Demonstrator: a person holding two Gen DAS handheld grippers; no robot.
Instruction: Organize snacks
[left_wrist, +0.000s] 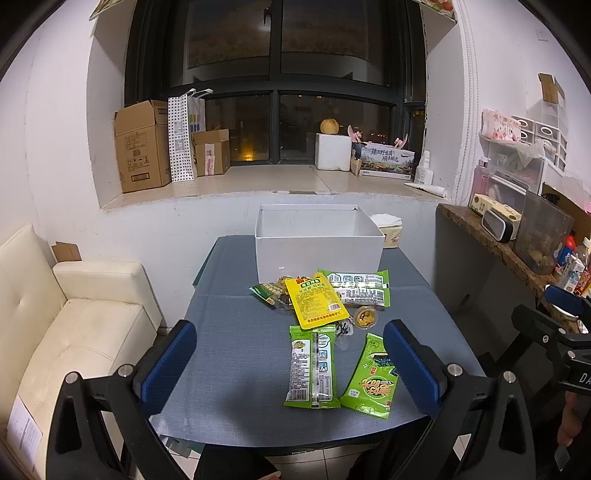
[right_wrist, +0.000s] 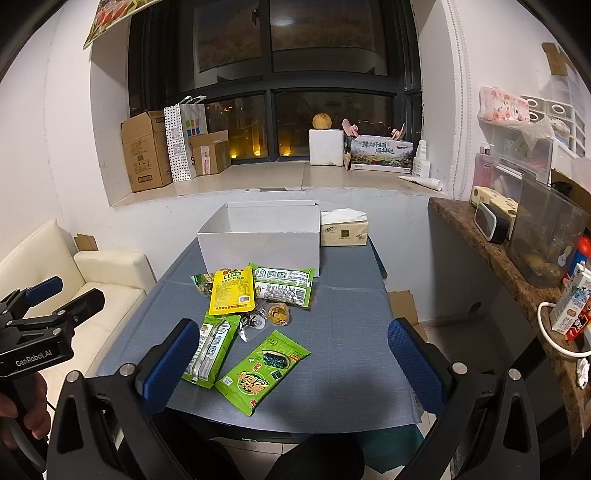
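Observation:
Several snack packets lie on a blue-grey table (left_wrist: 236, 362) in front of an open white box (left_wrist: 317, 240) (right_wrist: 260, 243). A yellow packet (left_wrist: 316, 301) (right_wrist: 232, 291) lies nearest the box, beside a green-and-white packet (left_wrist: 360, 288) (right_wrist: 282, 286). A small round jelly cup (left_wrist: 365, 317) (right_wrist: 277, 314) sits by them. Nearer me lie a long green packet (left_wrist: 312, 367) (right_wrist: 212, 349) and a green seaweed packet (left_wrist: 371, 380) (right_wrist: 262, 371). My left gripper (left_wrist: 290, 363) is open above the table's near edge. My right gripper (right_wrist: 291, 365) is open, also above the near edge. Both are empty.
A tissue pack (right_wrist: 343, 230) stands right of the box. A cream sofa (left_wrist: 74, 325) is on the left. A counter (right_wrist: 517, 266) with containers and cartons runs along the right. Cardboard boxes (left_wrist: 142, 146) sit on the window sill.

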